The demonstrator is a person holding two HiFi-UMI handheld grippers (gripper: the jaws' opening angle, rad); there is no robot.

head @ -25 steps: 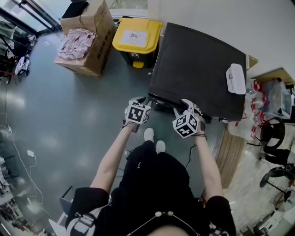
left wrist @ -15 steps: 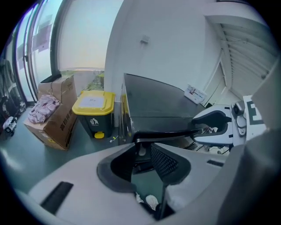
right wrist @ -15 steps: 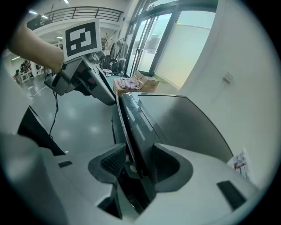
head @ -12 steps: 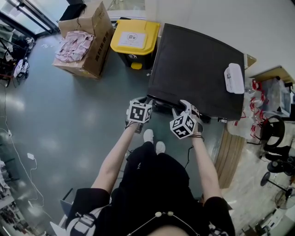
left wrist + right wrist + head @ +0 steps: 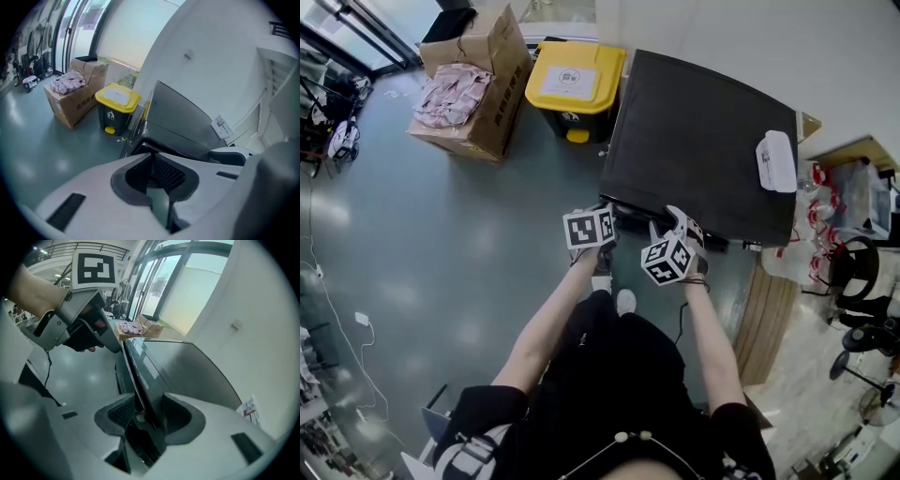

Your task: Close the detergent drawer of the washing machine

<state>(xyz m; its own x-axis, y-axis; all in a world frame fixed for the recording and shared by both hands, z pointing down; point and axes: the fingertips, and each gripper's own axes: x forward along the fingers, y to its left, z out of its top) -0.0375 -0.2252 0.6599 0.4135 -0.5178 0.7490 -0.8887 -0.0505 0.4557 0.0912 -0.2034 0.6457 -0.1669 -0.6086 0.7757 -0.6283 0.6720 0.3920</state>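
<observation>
The dark washing machine stands in front of me. Its detergent drawer juts out as a dark frame at the front left corner. My left gripper hangs just before that corner. Its jaws have just been closing and now sit nearly together, with nothing between them. My right gripper is at the middle of the front. In the right gripper view the machine's dark front edge runs between its jaws, which are closed on it. The left gripper shows at that view's upper left.
A yellow-lidded bin stands left of the machine. Beside it is a cardboard box holding clothes. A white flat item lies on the machine top. My feet are close to the machine's front, with grey floor to the left.
The left gripper has rolled and shifted slightly right toward the machine's front corner. The right gripper has stayed at the front edge.
</observation>
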